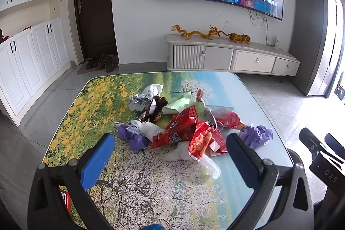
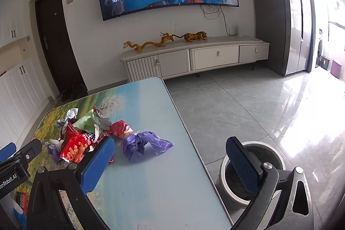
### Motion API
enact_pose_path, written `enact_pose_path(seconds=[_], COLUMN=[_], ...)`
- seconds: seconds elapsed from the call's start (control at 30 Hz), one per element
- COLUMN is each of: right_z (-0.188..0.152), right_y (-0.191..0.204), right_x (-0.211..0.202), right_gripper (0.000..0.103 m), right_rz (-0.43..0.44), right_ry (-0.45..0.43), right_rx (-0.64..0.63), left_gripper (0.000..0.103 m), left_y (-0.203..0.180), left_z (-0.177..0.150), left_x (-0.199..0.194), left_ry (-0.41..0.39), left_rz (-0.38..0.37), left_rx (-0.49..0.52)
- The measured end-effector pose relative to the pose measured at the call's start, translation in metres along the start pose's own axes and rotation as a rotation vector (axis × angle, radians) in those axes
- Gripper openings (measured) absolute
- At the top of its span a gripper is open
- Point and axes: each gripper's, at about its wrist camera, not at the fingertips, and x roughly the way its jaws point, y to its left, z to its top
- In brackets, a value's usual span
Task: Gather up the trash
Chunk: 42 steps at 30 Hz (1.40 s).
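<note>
Looks like nothing's grabbed yet: both the left tool and right tool hang wide open over the table, trash pile mid-table, bin on the floor right, so next is pinching a wrapper.

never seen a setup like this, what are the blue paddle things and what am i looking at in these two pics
There is no robot here: a person holds a two-finger gripper in each hand, and each picture comes from a camera on one gripper, looking along its blue fingers.

The left gripper and right gripper are both open and hold nothing.

On the table lies a pile of trash: red snack wrappers, crumpled purple paper, white tissue and silver foil. A round bin stands on the floor beside the table.
</note>
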Motion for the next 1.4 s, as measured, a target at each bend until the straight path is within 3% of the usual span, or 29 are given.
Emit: enact_pose_path(seconds=[0.87,1.2,1.4], right_z=[-0.001,-0.003,-0.004], right_y=[-0.002,-0.004,-0.007], right_x=[0.0,0.003,0.01], right_gripper=[0.103,0.103,0.097], right_rz=[0.017,0.038,0.068], right_ry=[0.031,0.047,0.078], right_rx=[0.002,-0.006,-0.013], left_gripper=[0.103,0.103,0.103], left_y=[0.0,0.027,0.043], left_z=[-0.003,-0.003,-0.016], left_x=[0.007,0.011,0.021], left_ry=[0.032,0.044,0.101], left_rz=[-0.026,-0.008,-0.014], left_rx=[0.014,-0.043,-0.041])
